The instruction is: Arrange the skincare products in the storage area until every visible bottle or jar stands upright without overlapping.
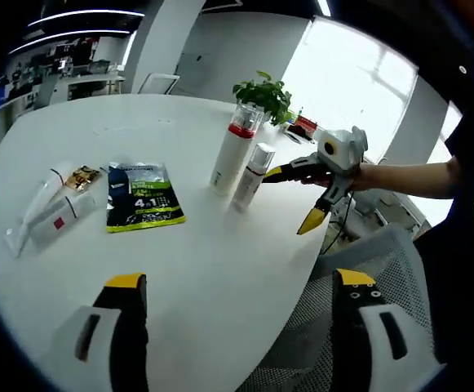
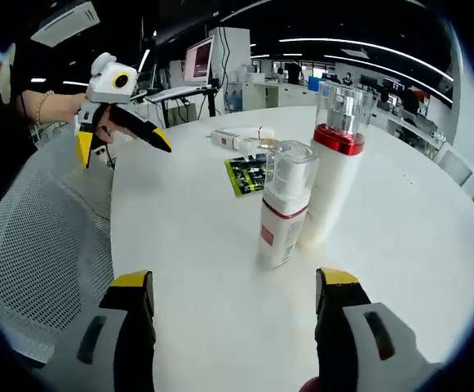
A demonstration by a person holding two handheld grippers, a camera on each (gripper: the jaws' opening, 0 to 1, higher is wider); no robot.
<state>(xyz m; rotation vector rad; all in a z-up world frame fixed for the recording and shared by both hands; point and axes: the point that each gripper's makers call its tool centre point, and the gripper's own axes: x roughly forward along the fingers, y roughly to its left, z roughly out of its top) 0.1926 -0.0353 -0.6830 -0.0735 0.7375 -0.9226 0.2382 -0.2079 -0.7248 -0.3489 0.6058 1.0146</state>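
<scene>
White table (image 1: 204,245); white bottles (image 2: 284,214), red bands; green-black sachet (image 1: 142,197); tubes (image 1: 53,214) seemingly clear-white; yellow-tipped hand-held gripper (image 1: 302,196).

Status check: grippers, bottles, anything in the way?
Both grippers open, empty: left gripper, right gripper. Tall bottle and short bottle upright, side by side. Tubes and sachet lying flat. Nothing blocking.

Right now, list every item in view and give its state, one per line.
Tall bottle: upright, clear cap on.
Short bottle: upright, beside the tall bottle.
Green sachet: lying flat.
Tubes: lying flat.
Plant: upright at the table's far edge.
Left claw: open, empty.
Right claw: open, empty.
</scene>
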